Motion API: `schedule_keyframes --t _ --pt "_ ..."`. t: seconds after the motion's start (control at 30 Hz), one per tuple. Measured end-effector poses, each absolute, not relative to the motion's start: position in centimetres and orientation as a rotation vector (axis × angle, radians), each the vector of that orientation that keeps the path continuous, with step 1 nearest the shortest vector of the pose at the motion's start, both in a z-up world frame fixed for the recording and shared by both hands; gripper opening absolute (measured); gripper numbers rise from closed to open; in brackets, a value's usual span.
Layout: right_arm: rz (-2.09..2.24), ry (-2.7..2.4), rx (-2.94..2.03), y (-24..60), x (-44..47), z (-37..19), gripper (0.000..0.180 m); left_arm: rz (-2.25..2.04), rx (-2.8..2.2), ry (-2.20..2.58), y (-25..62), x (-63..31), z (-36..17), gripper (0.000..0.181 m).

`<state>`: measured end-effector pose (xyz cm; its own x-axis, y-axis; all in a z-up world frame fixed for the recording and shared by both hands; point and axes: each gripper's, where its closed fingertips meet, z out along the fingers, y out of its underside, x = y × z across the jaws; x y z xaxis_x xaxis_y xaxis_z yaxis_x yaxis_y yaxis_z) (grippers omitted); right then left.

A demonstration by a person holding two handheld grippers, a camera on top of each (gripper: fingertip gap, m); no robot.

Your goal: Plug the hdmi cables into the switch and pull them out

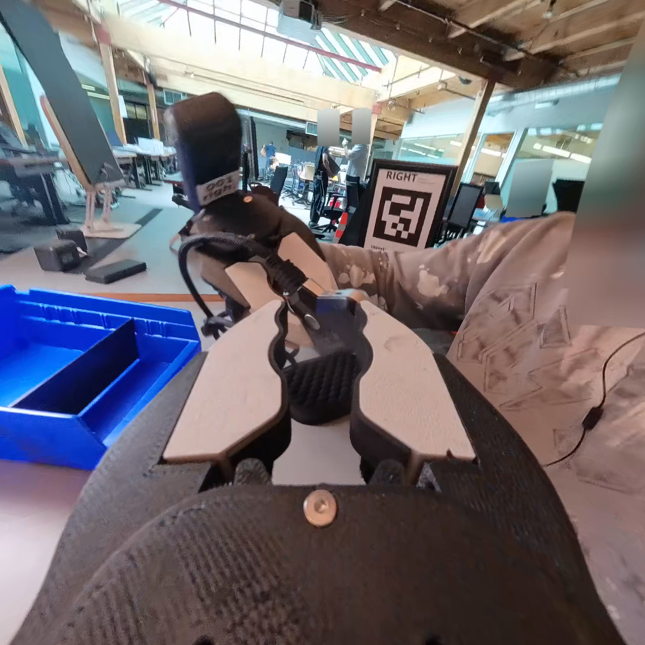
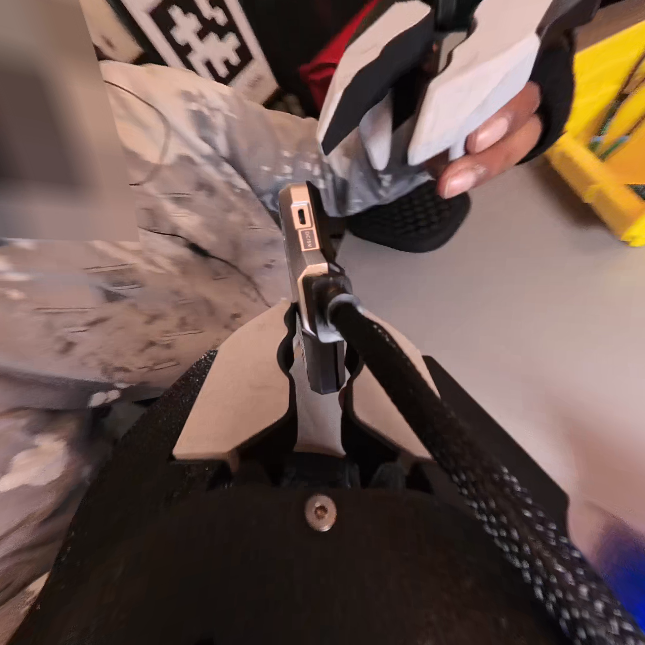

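The right gripper (image 2: 319, 352) jaws clench the switch (image 2: 307, 265), its lower end hidden between them. The left gripper (image 1: 319, 352) jaws grasp a black plug (image 1: 321, 387), partly hidden; pale tabletop (image 2: 488, 314) beyond.

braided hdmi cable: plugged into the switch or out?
Plugged in. In the right wrist view the braided cable has its connector seated in the switch, which the right hand-held gripper clamps.
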<state>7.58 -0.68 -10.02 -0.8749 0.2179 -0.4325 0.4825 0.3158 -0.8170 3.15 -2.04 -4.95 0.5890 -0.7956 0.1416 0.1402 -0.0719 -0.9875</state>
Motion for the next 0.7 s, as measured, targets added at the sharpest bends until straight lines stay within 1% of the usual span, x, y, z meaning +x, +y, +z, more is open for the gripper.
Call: schedule_keyframes --t 0.13,0.27,0.33,0.43,0.5,0.53,0.63,0.7 --pt "-1.811 2.106 0.492 -1.8 7.8 -8.6 0.025 -0.729 -1.468 0.708 -3.6 5.4 -6.5 0.047" --pt "-2.185 2.009 0.5 -1.7 4.8 -6.6 0.025 -0.677 -1.469 0.52 -2.2 5.9 -7.7 0.052" --pt "-2.286 1.974 0.575 -1.4 3.2 -6.5 0.025 -0.547 -1.393 0.38 -1.5 4.1 -7.2 0.046" --pt "-2.288 1.986 0.693 -1.8 1.3 -7.6 0.025 -0.274 -1.434 0.364 -0.7 2.4 -8.0 0.047" --pt "-2.259 2.032 0.818 -2.0 -0.1 -8.6 0.026 -0.098 -1.474 0.388 -0.3 1.1 -8.7 0.038" --pt "-2.239 2.049 0.891 -1.8 -0.8 -9.1 0.028 -0.025 -1.482 0.418 -0.3 0.6 -9.1 0.031" --pt "-2.183 2.083 1.066 -1.3 -1.6 -10.3 0.039 0.149 -1.479 0.508 -0.4 -0.7 -10.1 0.026" --pt "-2.199 1.963 1.077 -1.2 -0.8 -10.1 0.055 0.341 -1.457 0.631 -0.7 -1.0 -10.7 0.025"
